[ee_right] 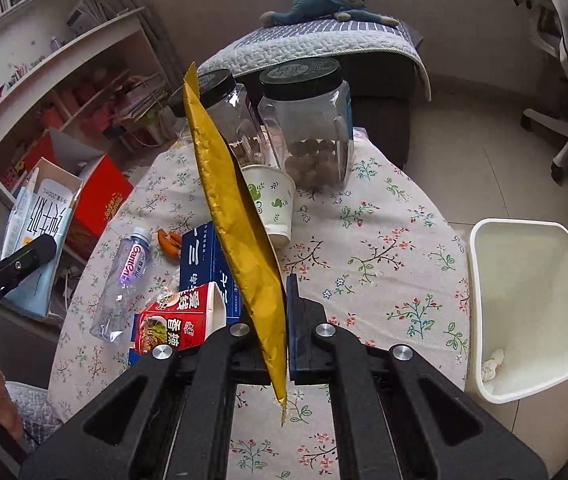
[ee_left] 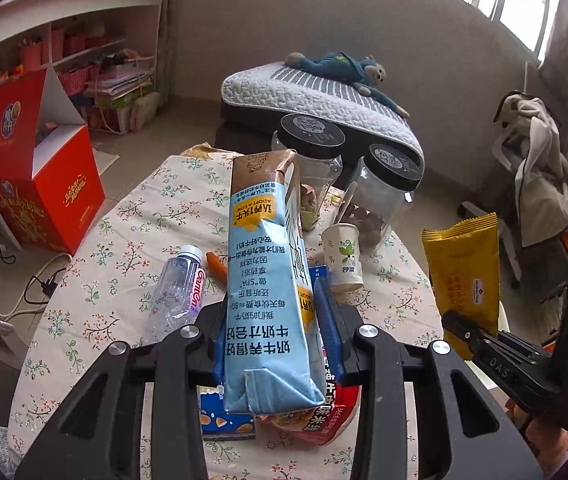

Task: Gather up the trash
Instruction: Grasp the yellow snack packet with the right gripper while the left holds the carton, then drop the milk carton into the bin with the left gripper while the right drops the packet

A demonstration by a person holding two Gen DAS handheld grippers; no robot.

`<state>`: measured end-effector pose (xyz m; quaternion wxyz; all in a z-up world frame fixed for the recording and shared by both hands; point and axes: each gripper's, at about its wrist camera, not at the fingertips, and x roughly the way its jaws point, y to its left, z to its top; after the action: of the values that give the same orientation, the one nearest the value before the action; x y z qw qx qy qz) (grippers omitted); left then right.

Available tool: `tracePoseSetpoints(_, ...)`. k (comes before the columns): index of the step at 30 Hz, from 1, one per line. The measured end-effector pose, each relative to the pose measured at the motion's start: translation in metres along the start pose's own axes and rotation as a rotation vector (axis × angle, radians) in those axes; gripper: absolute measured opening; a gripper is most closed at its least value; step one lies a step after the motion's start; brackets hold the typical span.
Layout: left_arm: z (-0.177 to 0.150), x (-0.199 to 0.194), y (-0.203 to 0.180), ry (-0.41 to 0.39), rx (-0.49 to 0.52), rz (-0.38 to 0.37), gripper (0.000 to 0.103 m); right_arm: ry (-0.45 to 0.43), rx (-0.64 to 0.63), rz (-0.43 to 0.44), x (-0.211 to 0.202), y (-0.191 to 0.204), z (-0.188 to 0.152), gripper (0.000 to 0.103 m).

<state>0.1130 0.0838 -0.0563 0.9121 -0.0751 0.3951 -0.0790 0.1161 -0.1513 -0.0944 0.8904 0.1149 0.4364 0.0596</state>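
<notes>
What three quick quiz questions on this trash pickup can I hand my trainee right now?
1. True or false: the right tongs are shut on the yellow wrapper.
2. What do the left tongs hold? A) plastic bottle B) milk carton C) paper cup
3. On which side of the table, in the right wrist view, does the white bin stand?

Key: 1 true; 2 B; 3 the right side, on the floor.

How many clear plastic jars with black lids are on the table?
2. Both stand side by side at the table's far edge behind the paper cup: the left jar, and the right jar holding brown round items.
</notes>
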Motion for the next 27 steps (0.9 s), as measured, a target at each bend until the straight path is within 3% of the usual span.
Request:
tracePoseSetpoints(9,-0.003,-0.003,-0.024,-0.044,0.019,-0.022,0.037,-0.068,0.016,-0.017,-0.015,-0.02,0.004,0.003)
tracePoseSetpoints(27,-0.019,0.01,-0.096,-0.066,0.106,-0.094,0.037,-0.171,0.098,-0.161,-0.059,-0.083,0.005,0.003)
